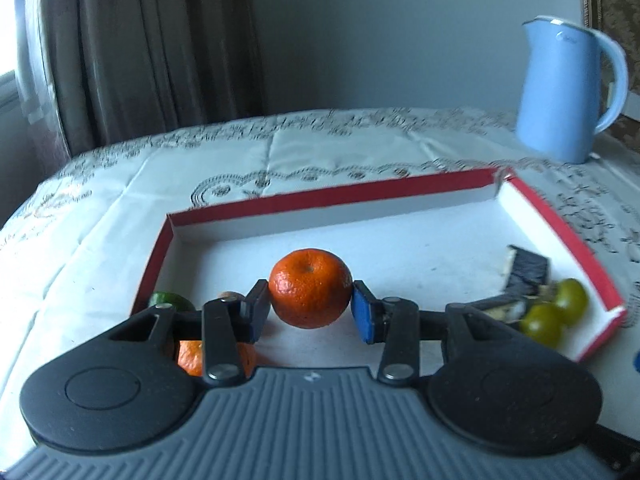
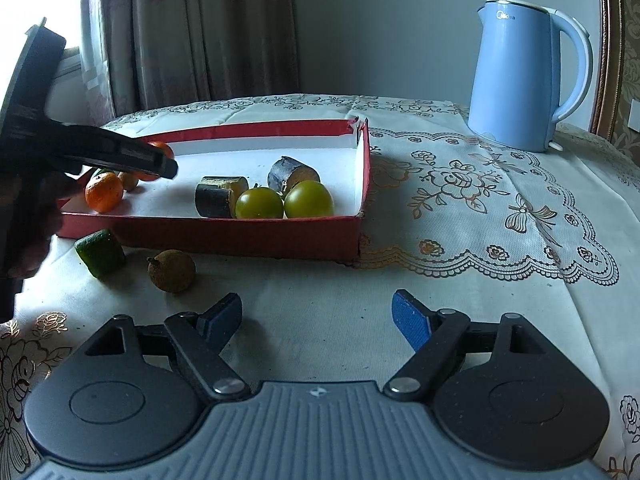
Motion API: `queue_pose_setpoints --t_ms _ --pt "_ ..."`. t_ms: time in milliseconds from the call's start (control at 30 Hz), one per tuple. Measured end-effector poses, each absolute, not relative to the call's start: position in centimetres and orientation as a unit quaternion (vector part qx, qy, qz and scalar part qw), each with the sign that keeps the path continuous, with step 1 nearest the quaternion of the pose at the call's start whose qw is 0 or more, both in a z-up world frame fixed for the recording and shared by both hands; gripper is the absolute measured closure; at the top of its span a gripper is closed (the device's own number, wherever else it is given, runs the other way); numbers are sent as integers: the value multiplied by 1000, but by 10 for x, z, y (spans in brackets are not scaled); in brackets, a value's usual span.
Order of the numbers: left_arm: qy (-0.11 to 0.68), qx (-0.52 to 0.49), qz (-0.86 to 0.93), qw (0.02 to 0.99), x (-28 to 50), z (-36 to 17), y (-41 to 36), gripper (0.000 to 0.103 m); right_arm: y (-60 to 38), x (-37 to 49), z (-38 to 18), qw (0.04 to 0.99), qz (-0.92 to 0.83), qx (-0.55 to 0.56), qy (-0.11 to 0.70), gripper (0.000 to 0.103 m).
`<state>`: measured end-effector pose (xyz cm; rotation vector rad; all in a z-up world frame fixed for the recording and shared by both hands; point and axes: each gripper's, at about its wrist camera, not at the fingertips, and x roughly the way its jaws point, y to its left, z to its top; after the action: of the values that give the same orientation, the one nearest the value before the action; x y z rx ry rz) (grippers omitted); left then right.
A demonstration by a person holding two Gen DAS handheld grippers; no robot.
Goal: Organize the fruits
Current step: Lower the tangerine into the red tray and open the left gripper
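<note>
Nearest the left wrist camera, the left gripper [image 1: 311, 307] has its jaws part-closed on a mandarin [image 1: 310, 288], one pad pressed against each flank of the fruit, which sits between the fingertips over the white floor of the red-walled tray [image 1: 560, 220]. Below the left finger, a second mandarin [image 1: 192, 356] shows partly hidden, with a green fruit piece [image 1: 170, 300] behind it at the tray's left wall. Toward the right end of the tray lie two dark-skinned cut pieces [image 1: 524, 276] and two green tomatoes [image 1: 556, 312], close together near the right wall.

From the right wrist view, the right gripper [image 2: 318, 322] hangs with its jaws spread wide and nothing between them, over bare tablecloth [image 2: 500, 200] in front of the tray. Just outside the tray's near wall, at the left, a green cut chunk [image 2: 100, 253] and a brown longan-like fruit [image 2: 172, 271] lie on the cloth, a little apart.

White embroidered cloth covers the table; brown curtains [image 2: 192, 28] hang behind at the left, and a blue electric kettle [image 2: 520, 76] stands at the back right, well apart from the tray. Open cloth stretches right of the tray up to the kettle.
</note>
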<state>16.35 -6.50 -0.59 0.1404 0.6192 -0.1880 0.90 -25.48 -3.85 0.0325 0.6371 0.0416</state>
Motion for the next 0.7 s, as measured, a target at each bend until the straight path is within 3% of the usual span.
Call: queue_pose_setpoints --t_ms 700 --pt "298 84 -83 947 162 -15 -66 61 -250 9 -39 948 20 4 318 18"
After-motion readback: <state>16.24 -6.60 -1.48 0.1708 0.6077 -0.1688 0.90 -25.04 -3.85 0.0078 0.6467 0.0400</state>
